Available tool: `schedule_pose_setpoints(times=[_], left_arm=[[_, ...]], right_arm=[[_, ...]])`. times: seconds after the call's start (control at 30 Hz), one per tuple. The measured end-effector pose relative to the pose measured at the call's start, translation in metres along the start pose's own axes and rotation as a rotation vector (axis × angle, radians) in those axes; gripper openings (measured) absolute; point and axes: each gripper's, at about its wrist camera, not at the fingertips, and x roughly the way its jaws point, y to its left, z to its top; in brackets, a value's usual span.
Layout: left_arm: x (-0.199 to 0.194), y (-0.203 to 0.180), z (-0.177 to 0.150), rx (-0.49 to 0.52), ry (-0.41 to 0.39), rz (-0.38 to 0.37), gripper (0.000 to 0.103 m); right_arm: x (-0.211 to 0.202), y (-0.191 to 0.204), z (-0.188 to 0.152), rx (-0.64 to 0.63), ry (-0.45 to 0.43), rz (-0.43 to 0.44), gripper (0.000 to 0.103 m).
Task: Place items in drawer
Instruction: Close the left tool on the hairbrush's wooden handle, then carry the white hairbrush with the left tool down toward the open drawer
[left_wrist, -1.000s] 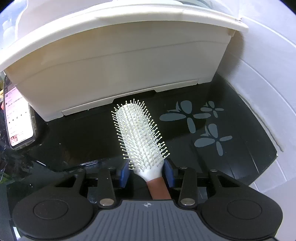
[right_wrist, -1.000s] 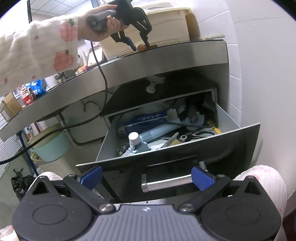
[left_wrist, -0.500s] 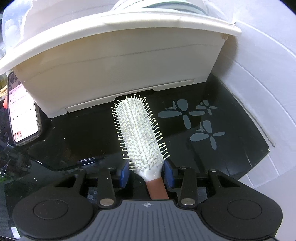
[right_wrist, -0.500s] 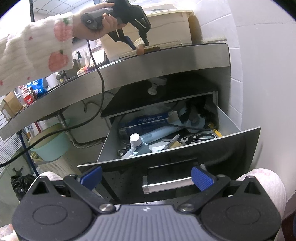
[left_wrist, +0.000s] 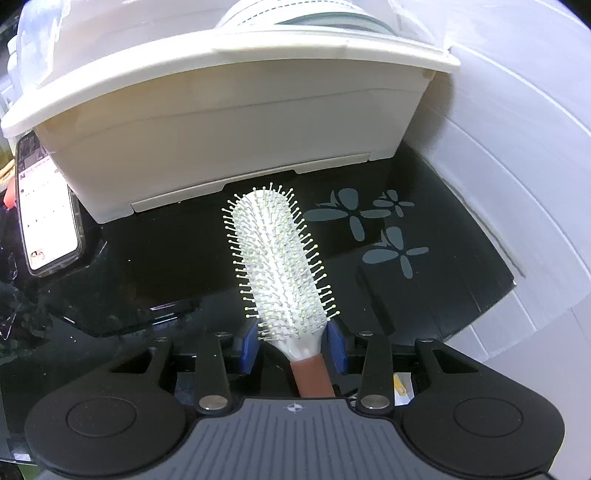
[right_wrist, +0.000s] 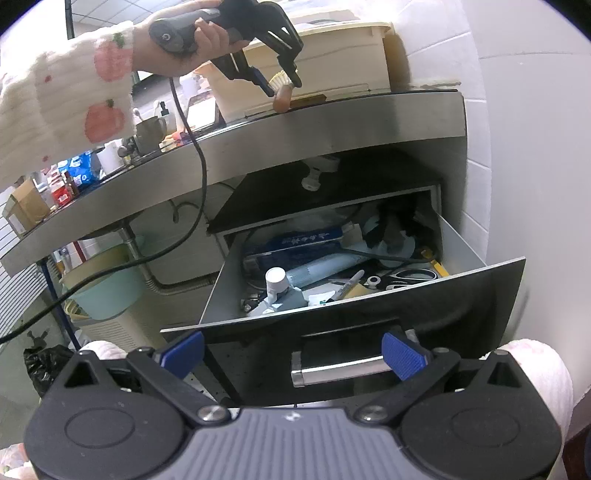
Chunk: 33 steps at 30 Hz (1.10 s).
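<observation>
My left gripper (left_wrist: 293, 345) is shut on a white hairbrush (left_wrist: 279, 264) with a brown handle, gripping its neck and holding it above the black glass countertop (left_wrist: 166, 266). In the right wrist view the left gripper (right_wrist: 279, 83) and hairbrush (right_wrist: 282, 88) show above the counter edge. My right gripper (right_wrist: 291, 356) is open and empty, in front of the open drawer (right_wrist: 369, 306) and just above its metal handle (right_wrist: 340, 371). The drawer is full of clutter: a blue box, a tube, scissors, a marker.
A cream plastic bin (left_wrist: 229, 110) stands on the counter behind the brush. A phone (left_wrist: 46, 218) lies at the left. A white tiled wall (left_wrist: 517, 147) is at the right. Under the counter are a hose and a green basin (right_wrist: 107, 284).
My left gripper has lifted the hairbrush higher off the counter and drawn back from the bin. The right gripper has stayed almost still in front of the drawer.
</observation>
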Motion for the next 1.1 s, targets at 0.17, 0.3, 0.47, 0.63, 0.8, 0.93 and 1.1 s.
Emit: schedule_pose_setpoints(times=[0.17,0.3,0.47,0.63,0.8,0.93,1.1], left_arm=[[-0.007,0.0,-0.005,0.005,0.002,-0.016,0.039],[-0.012,-0.001,-0.009,0.014,0.0,-0.023,0.039],[-0.018,0.0,-0.013,0.023,-0.005,-0.032,0.039],[-0.028,0.001,-0.022,0.029,-0.01,-0.054,0.039],[-0.037,0.003,-0.034,0.037,-0.01,-0.093,0.039],[-0.049,0.005,-0.048,0.05,-0.021,-0.127,0.039],[-0.053,0.005,-0.07,0.071,-0.021,-0.161,0.039]], right_arm=[[0.0,0.002,0.0,-0.003,0.002,0.004,0.103],[0.0,0.004,0.0,-0.009,0.003,0.008,0.103],[-0.002,0.006,0.0,-0.016,-0.001,0.007,0.103],[-0.002,0.006,0.0,-0.015,-0.001,0.007,0.103],[-0.002,0.007,-0.001,-0.019,0.002,0.012,0.103],[-0.001,0.007,0.0,-0.019,0.005,0.011,0.103],[-0.001,0.007,0.001,-0.014,0.005,0.013,0.103]])
